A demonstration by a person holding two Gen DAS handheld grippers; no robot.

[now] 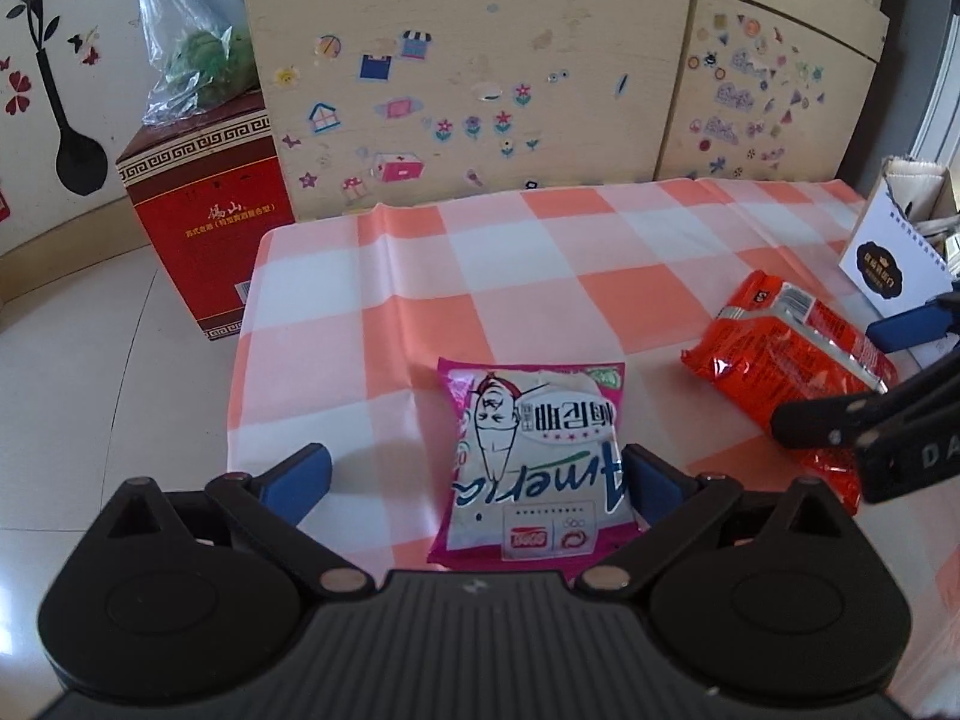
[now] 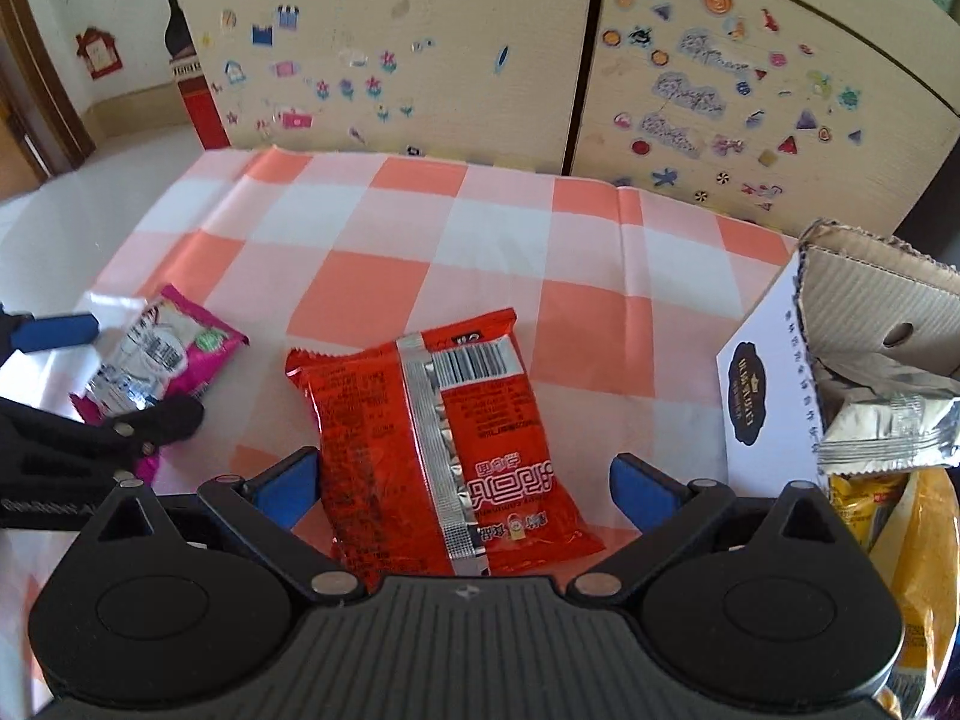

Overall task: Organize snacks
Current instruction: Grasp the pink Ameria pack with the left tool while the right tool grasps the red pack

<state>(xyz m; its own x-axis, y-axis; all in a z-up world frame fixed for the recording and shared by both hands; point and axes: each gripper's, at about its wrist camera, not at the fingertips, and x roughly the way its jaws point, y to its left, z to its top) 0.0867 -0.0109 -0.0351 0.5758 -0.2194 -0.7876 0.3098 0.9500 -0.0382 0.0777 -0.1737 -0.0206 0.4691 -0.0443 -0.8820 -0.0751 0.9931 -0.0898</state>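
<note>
A pink and white snack packet (image 1: 534, 456) lies flat on the orange-checked tablecloth (image 1: 540, 264). My left gripper (image 1: 477, 480) is open around its near end, the right pad close to the packet's edge. An orange-red snack packet (image 2: 438, 450) lies seam-up on the cloth. My right gripper (image 2: 462, 483) is open around its near half. In the left wrist view the orange-red packet (image 1: 792, 354) lies at the right with my right gripper (image 1: 840, 372) over it. In the right wrist view the pink packet (image 2: 162, 354) lies at the left beside my left gripper (image 2: 114, 372).
A white cardboard box (image 2: 774, 396) stands open at the table's right, holding a silver packet (image 2: 888, 426) and yellow packets (image 2: 900, 534). A sticker-covered cabinet (image 1: 468, 78) stands behind the table. A red carton (image 1: 210, 228) with a plastic bag (image 1: 186, 42) on top sits on the floor at left.
</note>
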